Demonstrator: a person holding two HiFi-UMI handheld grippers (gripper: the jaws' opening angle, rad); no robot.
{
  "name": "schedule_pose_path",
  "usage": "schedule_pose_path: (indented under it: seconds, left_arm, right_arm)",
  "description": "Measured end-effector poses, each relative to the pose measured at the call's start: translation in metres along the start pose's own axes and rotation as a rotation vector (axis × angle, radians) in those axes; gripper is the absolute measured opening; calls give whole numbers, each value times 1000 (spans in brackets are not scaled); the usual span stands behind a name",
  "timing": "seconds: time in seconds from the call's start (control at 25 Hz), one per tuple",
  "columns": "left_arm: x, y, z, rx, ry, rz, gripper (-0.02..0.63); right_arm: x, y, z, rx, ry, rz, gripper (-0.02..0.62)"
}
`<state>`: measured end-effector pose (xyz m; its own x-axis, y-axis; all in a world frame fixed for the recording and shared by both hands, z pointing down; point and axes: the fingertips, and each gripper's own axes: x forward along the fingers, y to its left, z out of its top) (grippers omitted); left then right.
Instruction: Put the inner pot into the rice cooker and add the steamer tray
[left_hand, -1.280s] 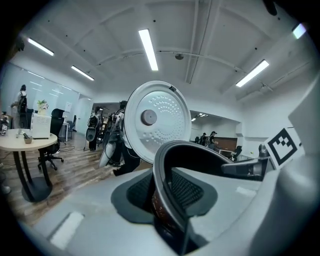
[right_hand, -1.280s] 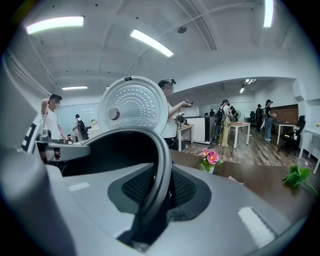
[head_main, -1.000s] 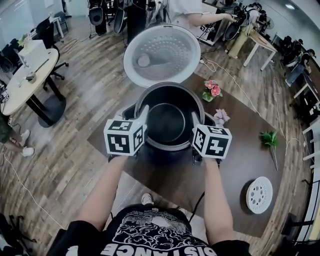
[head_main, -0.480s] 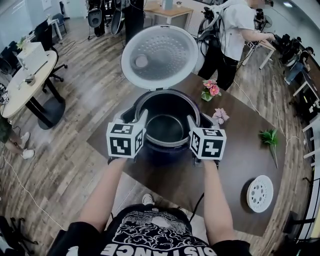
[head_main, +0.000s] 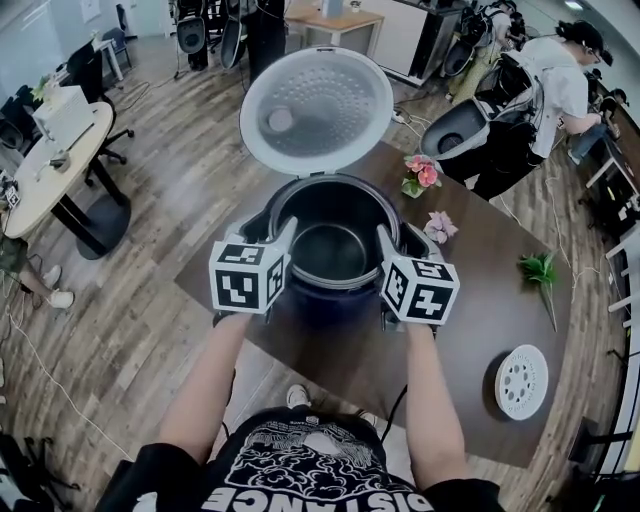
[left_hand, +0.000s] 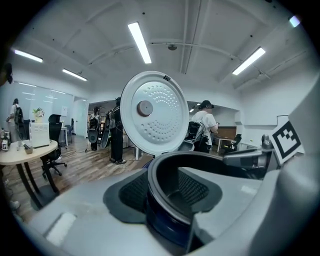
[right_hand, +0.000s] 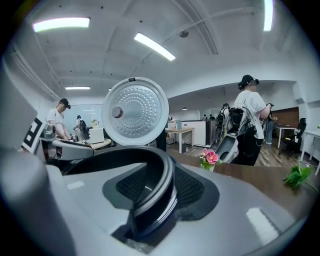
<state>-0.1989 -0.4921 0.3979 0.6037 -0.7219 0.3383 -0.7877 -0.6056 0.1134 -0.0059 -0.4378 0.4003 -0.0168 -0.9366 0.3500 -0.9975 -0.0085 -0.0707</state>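
The dark inner pot (head_main: 330, 255) sits inside the dark-blue rice cooker (head_main: 322, 306), whose white lid (head_main: 315, 105) stands open behind it. My left gripper (head_main: 287, 232) straddles the pot's left rim (left_hand: 200, 161). My right gripper (head_main: 386, 240) straddles the right rim (right_hand: 161, 172). Both sets of jaws have just been opening. In each gripper view the rim runs between the mesh pads with a little slack, so neither pair presses on it. The white perforated steamer tray (head_main: 521, 381) lies flat on the brown table (head_main: 480, 310), near its right front corner.
Pink flowers (head_main: 424, 176), a smaller paler bloom (head_main: 441, 230) and a green sprig (head_main: 540, 272) lie on the table right of the cooker. A round white table (head_main: 50, 160) stands on the left. A person (head_main: 540, 90) with equipment stands behind, at the right.
The pot has settled lower into the cooker and both grippers stay at its rim. A person in the background has walked from behind the lid to the right.
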Motion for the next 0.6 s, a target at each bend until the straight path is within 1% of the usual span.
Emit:
schedule_pose_path:
  seconds: [0.16, 0.28, 0.44, 0.6]
  left_arm:
    - [-10, -2, 17, 26, -24, 11, 179]
    - [-15, -11, 34, 31, -54, -5, 179]
    - [-15, -42, 53, 63, -83, -58, 179]
    - [-10, -82, 62, 95, -88, -114, 179]
  right_arm:
    - [-10, -2, 2, -2, -2, -6, 176]
    - [-19, -7, 6, 4, -17, -12, 176]
    - [-39, -23, 10, 13, -39, -37, 176]
    - [-65, -50, 11, 26, -59, -75, 176]
